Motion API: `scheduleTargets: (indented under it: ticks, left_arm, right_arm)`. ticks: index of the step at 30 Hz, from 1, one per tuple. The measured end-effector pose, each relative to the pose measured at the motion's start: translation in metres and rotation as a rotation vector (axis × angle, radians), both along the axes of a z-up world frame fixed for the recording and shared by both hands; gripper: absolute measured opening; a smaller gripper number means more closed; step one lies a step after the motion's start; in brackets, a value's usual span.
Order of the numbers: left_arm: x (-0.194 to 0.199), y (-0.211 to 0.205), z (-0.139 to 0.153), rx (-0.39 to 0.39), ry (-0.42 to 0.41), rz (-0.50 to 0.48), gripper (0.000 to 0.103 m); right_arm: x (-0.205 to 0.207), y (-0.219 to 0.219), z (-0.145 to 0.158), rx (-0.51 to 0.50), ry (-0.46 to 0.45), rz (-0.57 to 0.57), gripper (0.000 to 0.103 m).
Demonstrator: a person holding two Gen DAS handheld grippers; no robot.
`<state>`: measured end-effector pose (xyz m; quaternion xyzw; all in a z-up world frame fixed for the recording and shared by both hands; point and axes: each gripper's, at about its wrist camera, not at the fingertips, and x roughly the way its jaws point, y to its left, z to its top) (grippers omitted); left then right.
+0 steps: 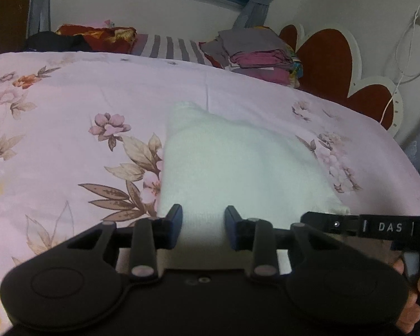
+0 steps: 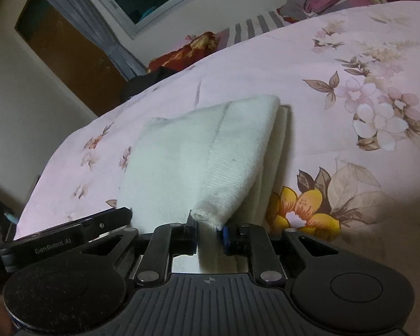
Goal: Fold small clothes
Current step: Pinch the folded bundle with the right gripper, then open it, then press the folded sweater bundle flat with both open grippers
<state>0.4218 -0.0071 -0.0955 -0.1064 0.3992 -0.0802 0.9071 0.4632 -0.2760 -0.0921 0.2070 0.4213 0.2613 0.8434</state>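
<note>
Both fingers (image 2: pixel 191 228) pinch the white garment's (image 2: pixel 182 151) corner.

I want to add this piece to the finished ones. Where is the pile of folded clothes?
In the left wrist view the pile of folded clothes sits at the far end of the bed, right of centre, between the striped pillow and the red heart-shaped headboard.

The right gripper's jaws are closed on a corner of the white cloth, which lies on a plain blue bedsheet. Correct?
Not quite. The right gripper does have its jaws closed on a corner of the white cloth, but the bedsheet is pink with a floral print, not plain blue. The right wrist view shows this.
</note>
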Motion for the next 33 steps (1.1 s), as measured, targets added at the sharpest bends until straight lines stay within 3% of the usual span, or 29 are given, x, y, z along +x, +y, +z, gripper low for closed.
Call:
scheduleTargets:
  ticks: [4,8,9,10,11,12,15,16,18,21,24,26,33]
  left_arm:
    - [-0.004,-0.001,0.001,0.007,0.001,-0.02,0.033]
    - [0.002,0.001,0.003,-0.004,0.012,-0.028,0.034]
    - [0.004,0.003,0.006,-0.016,0.009,-0.018,0.036]
    - [0.006,0.007,0.01,-0.034,-0.012,0.002,0.037]
    - [0.009,0.01,0.013,-0.05,-0.034,0.016,0.037]
    - [0.014,0.013,0.015,-0.06,-0.046,0.028,0.038]
    - [0.039,0.014,0.018,-0.057,-0.047,0.04,0.04]
    - [0.049,0.013,0.018,-0.057,-0.037,0.036,0.04]
    - [0.065,0.008,0.014,-0.057,-0.019,0.02,0.041]
    - [0.079,-0.004,0.004,0.004,0.002,-0.008,0.046]
    - [0.082,-0.014,-0.002,0.072,0.0,-0.028,0.049]
    - [0.081,-0.019,-0.002,0.107,-0.003,-0.04,0.049]
    - [0.076,-0.018,0.0,0.127,-0.002,-0.051,0.049]
  right_arm:
    - [0.002,-0.01,-0.003,0.038,0.03,-0.006,0.015]
    - [0.0,-0.01,0.004,-0.007,0.009,0.017,0.016]
    - [-0.001,-0.011,0.009,-0.026,-0.016,-0.01,0.025]
    - [-0.003,-0.012,0.017,-0.067,-0.059,-0.06,0.047]
    - [-0.006,-0.012,0.024,-0.105,-0.109,-0.106,0.049]
    - [-0.006,-0.014,0.031,-0.117,-0.15,-0.126,0.049]
    - [0.011,-0.009,0.043,-0.11,-0.161,-0.115,0.048]
    - [0.017,-0.003,0.046,-0.119,-0.181,-0.097,0.035]
    - [0.029,0.009,0.048,-0.132,-0.2,-0.059,0.018]
    - [0.046,0.028,0.039,-0.175,-0.186,-0.017,0.017]
    - [0.06,0.04,0.017,-0.292,-0.146,0.005,0.017]
    - [0.061,0.035,0.005,-0.287,-0.159,-0.004,0.016]
    - [0.057,0.035,0.006,-0.295,-0.154,-0.034,0.017]
